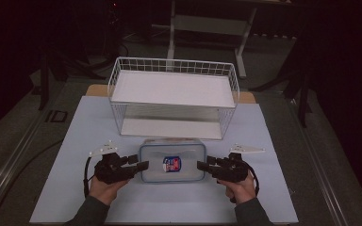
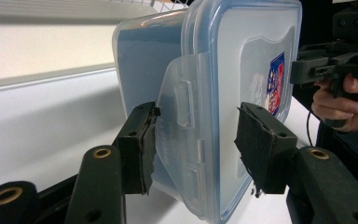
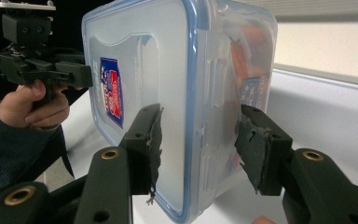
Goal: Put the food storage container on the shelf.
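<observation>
Evidently the work in hand is lifting the plastic box, which sits on the white table just in front of the wire rack, between the two hands. The left gripper and the right gripper come at it from opposite short ends, each lying level so that its jaws straddle the box's edge from above and below. In the left gripper view the box stands between the black pads: one pad touches the side latch flap, while the other stands a little clear of the lid, so this gripper looks not yet clamped. In the right gripper view the pads bracket the lidded edge of the box, one against the lid face and one against the wall, and this gripper is as closed as it gets, which I judge to be a grip on the box. Holding both ends should keep the box level, which matters since something orange shows inside. The rack's two shelves stand just behind, a likely place for it.
</observation>
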The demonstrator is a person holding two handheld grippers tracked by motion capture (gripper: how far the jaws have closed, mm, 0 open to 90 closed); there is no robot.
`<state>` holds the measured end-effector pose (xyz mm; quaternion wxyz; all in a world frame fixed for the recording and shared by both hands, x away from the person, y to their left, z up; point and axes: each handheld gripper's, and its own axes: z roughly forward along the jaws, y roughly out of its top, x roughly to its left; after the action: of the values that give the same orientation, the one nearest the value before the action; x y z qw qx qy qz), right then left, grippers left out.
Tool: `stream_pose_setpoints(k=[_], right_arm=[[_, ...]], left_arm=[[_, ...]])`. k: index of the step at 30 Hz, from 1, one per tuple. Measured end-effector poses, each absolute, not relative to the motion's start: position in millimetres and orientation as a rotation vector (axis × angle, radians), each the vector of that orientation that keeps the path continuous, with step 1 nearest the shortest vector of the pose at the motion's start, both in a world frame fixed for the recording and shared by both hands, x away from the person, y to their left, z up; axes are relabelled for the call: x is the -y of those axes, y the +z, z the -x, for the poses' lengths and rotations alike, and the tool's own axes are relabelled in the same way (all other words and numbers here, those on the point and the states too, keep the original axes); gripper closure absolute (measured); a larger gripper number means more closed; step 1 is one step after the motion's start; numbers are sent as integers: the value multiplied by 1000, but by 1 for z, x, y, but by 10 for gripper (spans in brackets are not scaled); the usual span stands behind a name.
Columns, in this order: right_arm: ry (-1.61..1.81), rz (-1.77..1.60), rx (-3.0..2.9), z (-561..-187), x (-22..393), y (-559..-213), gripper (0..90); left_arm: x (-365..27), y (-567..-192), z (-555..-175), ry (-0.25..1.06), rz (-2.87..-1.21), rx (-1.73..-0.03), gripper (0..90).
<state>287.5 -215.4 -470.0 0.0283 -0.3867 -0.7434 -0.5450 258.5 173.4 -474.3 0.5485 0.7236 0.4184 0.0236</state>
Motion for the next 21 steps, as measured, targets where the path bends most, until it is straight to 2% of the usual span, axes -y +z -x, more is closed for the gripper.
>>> stream_pose_setpoints(k=[21], right_arm=[[-1806,1153,2359,-285,212,-445,513]], left_arm=[[-176,-452,-264,134,-1690,-918,488]])
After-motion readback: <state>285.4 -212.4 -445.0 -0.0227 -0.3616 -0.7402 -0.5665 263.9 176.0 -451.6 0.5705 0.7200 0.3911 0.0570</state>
